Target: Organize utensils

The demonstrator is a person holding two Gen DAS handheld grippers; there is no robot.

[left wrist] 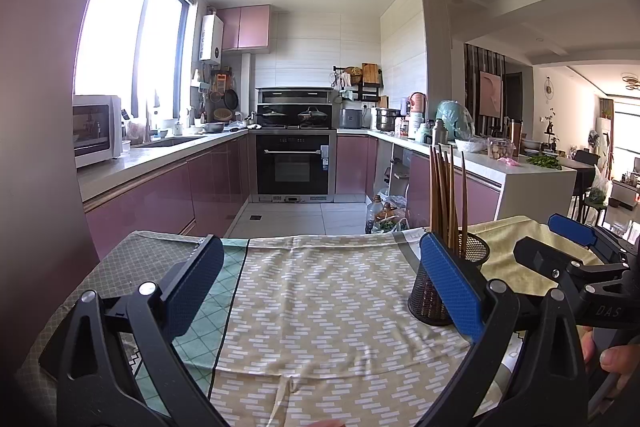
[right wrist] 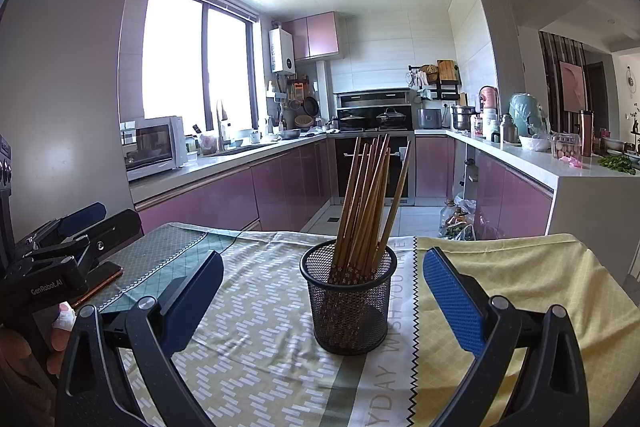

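Chopsticks (right wrist: 366, 203) stand in a mesh cup (right wrist: 348, 301) ahead, between the spread right claw (right wrist: 324, 291) fingers.

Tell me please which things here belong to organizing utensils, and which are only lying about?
For the job: chopsticks; black mesh holder; left claw; right claw.

Only lying about: phone on the patterned tablecloth; microwave; greens on the counter.

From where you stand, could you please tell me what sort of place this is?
It looks like a home kitchen that opens onto a living area. A built-in oven sits under a stove with lidded pans, a microwave stands on the counter by the window, and chopsticks stand in a mesh holder on a cloth-covered table.
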